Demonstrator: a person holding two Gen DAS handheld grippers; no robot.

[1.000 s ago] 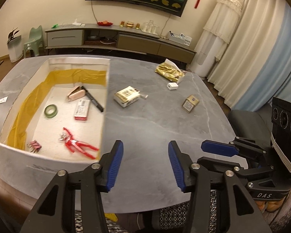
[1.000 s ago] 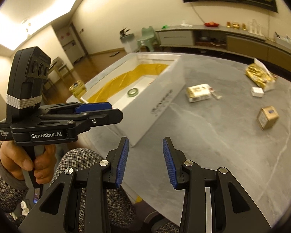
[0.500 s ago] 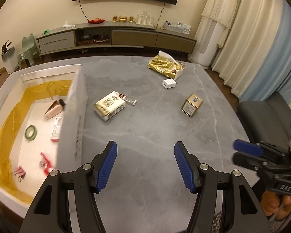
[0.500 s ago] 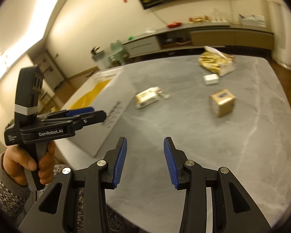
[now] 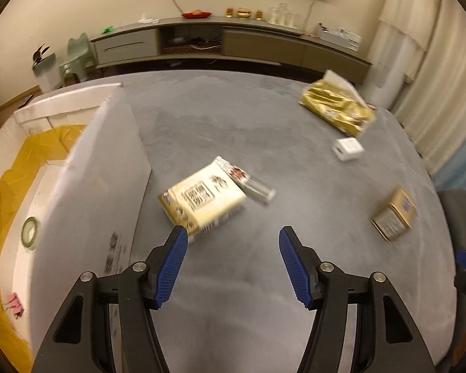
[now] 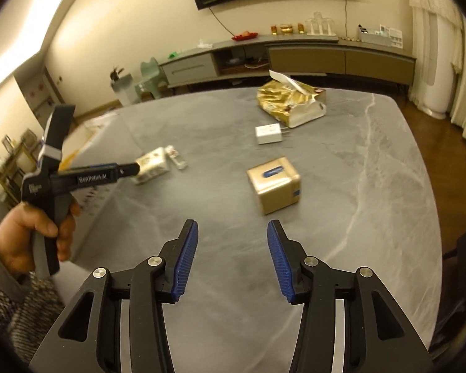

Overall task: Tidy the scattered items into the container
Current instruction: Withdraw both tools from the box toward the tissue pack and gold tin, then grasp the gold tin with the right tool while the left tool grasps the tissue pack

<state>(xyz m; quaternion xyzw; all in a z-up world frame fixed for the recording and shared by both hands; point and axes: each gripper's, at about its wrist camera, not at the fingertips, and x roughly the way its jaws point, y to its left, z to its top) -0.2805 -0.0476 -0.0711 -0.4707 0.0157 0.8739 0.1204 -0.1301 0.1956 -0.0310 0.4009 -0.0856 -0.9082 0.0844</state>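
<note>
A white box container with a yellow lining stands at the table's left; a green tape roll and a pink clip lie inside it. On the grey table lie a cream packet with a small clear bottle beside it, a white charger, a gold cube box and a gold tissue pack. My left gripper hangs open just short of the cream packet. My right gripper is open, short of the gold cube box.
A low TV cabinet runs along the far wall, with a green stool at its left. Curtains hang at the right. A dark chair stands by the table's right edge. A hand holds the left gripper's handle.
Both grippers have swung right, away from the container and toward the loose items. The left one has closed in on the cream packet, the right one on the gold cube box. Both stayed open.
</note>
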